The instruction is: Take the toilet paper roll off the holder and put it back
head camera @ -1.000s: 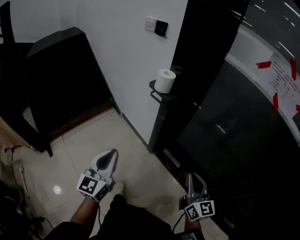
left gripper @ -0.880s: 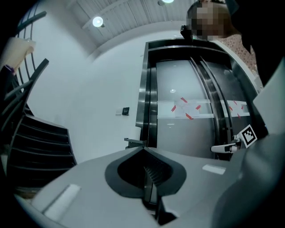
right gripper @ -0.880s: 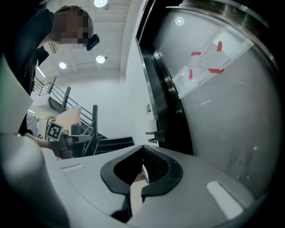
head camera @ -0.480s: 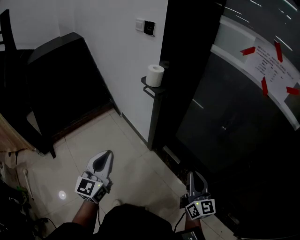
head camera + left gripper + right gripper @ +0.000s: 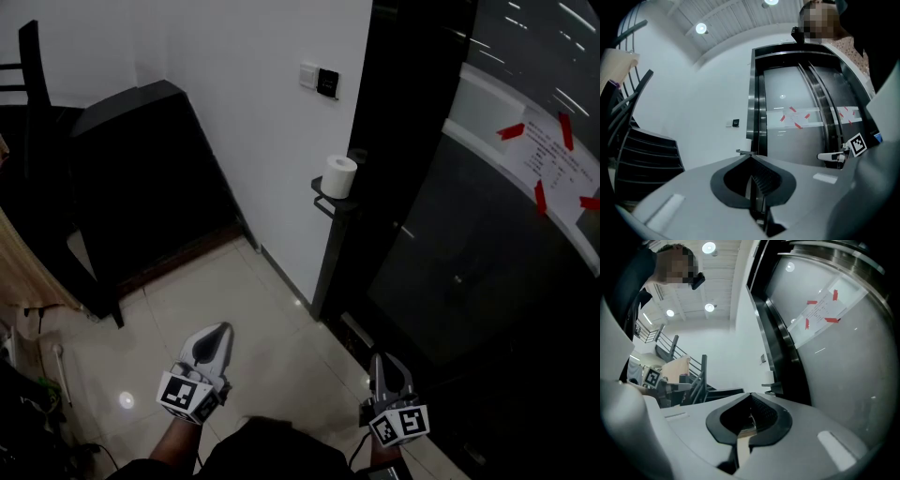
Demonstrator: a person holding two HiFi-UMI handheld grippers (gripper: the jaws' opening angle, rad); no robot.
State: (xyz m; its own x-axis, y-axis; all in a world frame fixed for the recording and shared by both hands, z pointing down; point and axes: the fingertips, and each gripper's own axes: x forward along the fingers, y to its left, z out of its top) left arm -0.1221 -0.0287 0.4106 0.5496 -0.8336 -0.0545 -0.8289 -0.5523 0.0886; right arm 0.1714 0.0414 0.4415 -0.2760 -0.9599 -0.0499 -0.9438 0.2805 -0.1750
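One toilet paper roll [image 5: 338, 176], upright on one black holder [image 5: 325, 202] fixed to the white wall, just beside a dark door frame [image 5: 375, 169]. Two wall plates [image 5: 319, 80] above. Two grippers low in the head view, well apart from roll: left gripper [image 5: 222, 329] jaws together, empty; right gripper [image 5: 377, 359] jaws together, empty. One paper notice [image 5: 553, 161], four red tape strips.

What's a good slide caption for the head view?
Left gripper and right gripper, both shut, face a toilet roll on its holder.
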